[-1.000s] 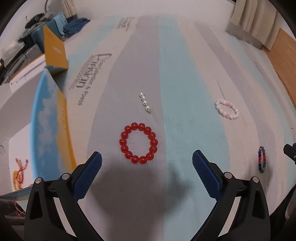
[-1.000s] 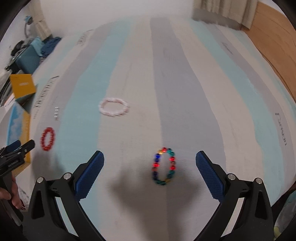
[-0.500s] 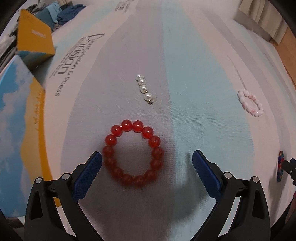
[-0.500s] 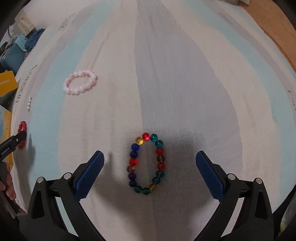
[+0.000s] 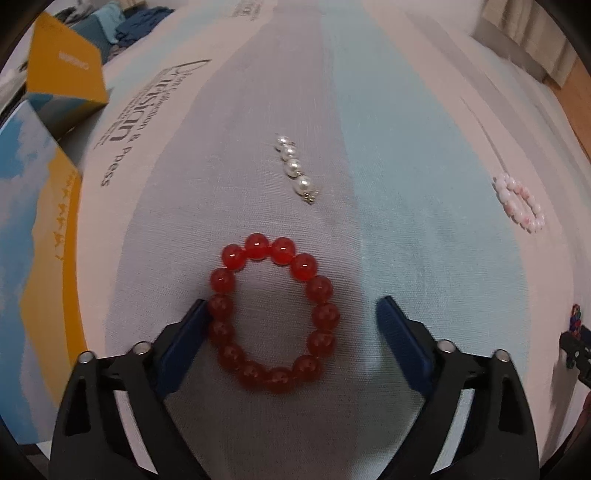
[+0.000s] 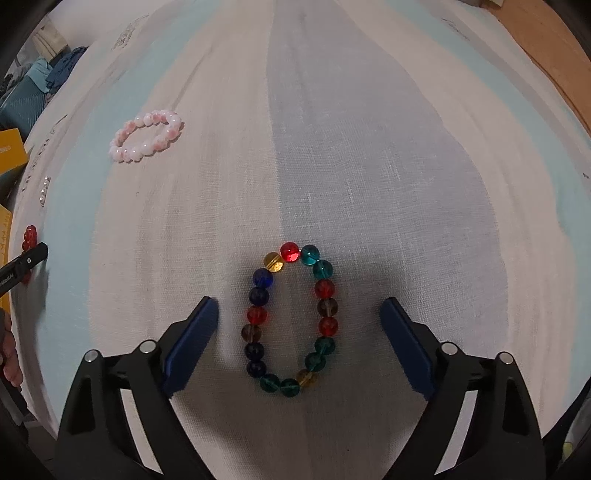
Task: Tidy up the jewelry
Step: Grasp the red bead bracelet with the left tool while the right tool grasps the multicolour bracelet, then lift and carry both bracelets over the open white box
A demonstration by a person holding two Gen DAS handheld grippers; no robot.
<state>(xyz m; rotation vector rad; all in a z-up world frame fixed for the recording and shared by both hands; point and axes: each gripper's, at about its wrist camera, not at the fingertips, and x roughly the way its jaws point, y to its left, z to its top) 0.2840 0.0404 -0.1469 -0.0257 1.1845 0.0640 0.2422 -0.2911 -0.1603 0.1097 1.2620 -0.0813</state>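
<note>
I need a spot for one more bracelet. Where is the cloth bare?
Bare: the wide stretch of striped cloth right of the multicolour bracelet and beyond the pink bracelet. Crowded: around the red bracelet, with pearl strand and boxes nearby.

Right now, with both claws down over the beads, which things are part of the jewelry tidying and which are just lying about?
Part of the job:
red bracelet, between the left claw
multicolored bracelet, between the right claw
pink bracelet
pearl strand

Just lying about:
striped cloth
orange box
curtain
</note>
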